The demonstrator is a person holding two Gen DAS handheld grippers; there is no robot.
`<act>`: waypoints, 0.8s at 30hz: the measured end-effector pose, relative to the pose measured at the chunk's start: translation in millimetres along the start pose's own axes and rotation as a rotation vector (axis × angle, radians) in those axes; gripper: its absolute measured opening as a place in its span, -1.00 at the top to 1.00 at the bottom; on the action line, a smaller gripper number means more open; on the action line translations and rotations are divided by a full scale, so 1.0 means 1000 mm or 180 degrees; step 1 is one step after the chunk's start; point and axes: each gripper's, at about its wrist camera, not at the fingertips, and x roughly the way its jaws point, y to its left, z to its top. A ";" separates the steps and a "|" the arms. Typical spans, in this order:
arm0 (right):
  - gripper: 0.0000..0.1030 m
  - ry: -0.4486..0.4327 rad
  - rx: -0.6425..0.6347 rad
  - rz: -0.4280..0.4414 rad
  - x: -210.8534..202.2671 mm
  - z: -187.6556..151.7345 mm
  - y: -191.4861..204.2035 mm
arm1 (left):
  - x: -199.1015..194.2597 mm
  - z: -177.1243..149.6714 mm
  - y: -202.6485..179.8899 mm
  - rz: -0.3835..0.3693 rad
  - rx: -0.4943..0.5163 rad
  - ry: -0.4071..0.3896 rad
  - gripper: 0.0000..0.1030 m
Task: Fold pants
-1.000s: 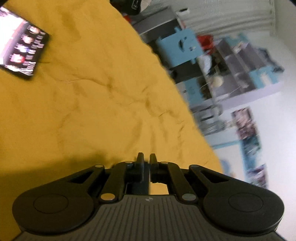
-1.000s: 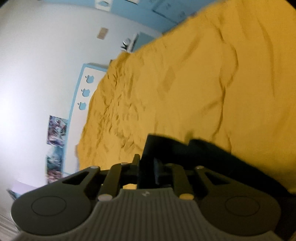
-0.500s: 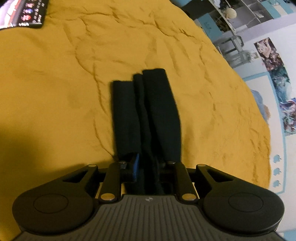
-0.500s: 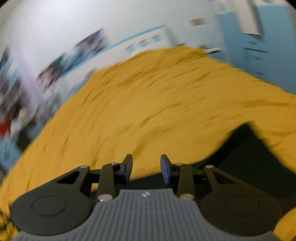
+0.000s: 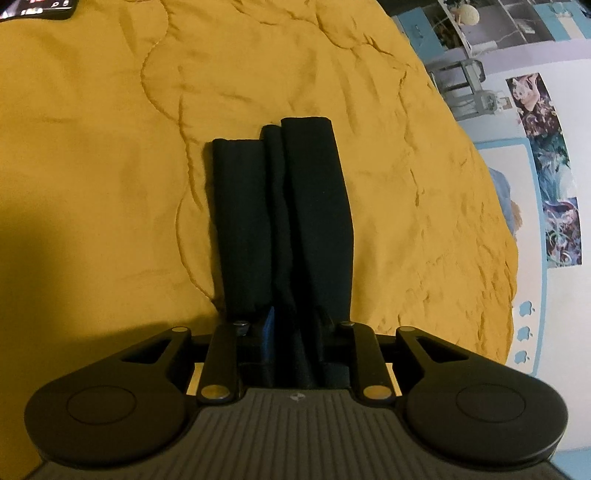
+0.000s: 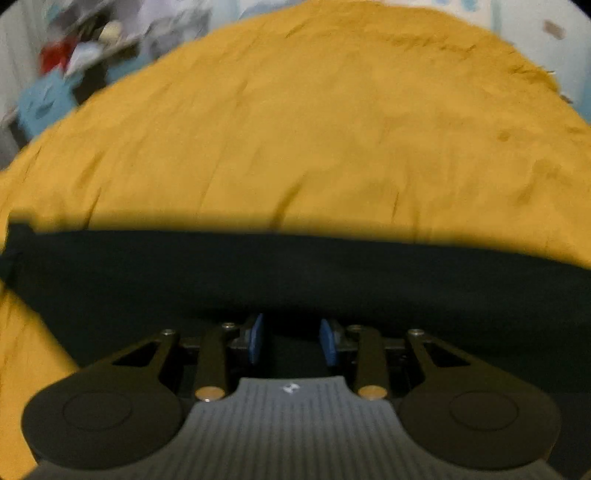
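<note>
The black pants (image 5: 280, 214) lie on a yellow bedspread (image 5: 110, 147), legs side by side, stretching away from me in the left wrist view. My left gripper (image 5: 293, 325) is shut on the near end of the pants, with cloth bunched between the jaws. In the right wrist view the pants (image 6: 295, 273) show as a wide dark band across the bedspread (image 6: 295, 129). My right gripper (image 6: 291, 339) is open just above the cloth, blue pads (image 6: 256, 338) apart, holding nothing.
A dark phone or tablet (image 5: 37, 7) lies at the far left corner of the bed. Shelves and posters (image 5: 546, 166) line the wall beyond the bed's right edge. A blue chair (image 6: 44, 103) and clutter stand past the bed's far left.
My left gripper swung round and closed on the near end of the pants. My right gripper let go of the cloth, opened, and turned to face across the bed.
</note>
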 end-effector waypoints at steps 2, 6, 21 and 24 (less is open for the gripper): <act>0.42 -0.0271 0.0472 -0.0059 0.000 0.029 -0.022 | 0.001 0.004 0.001 -0.0014 0.0068 -0.0002 0.54; 0.41 -0.0637 0.0921 0.0039 -0.026 0.061 -0.030 | 0.003 0.013 0.002 -0.0035 0.0164 -0.0010 0.54; 0.41 -0.0383 -0.0982 0.0702 -0.022 -0.035 0.154 | 0.020 0.026 0.004 -0.0249 0.0492 0.0167 0.51; 0.41 -0.0329 -0.1026 0.0684 -0.001 -0.014 0.185 | 0.017 0.028 0.008 -0.0297 0.0432 0.0215 0.51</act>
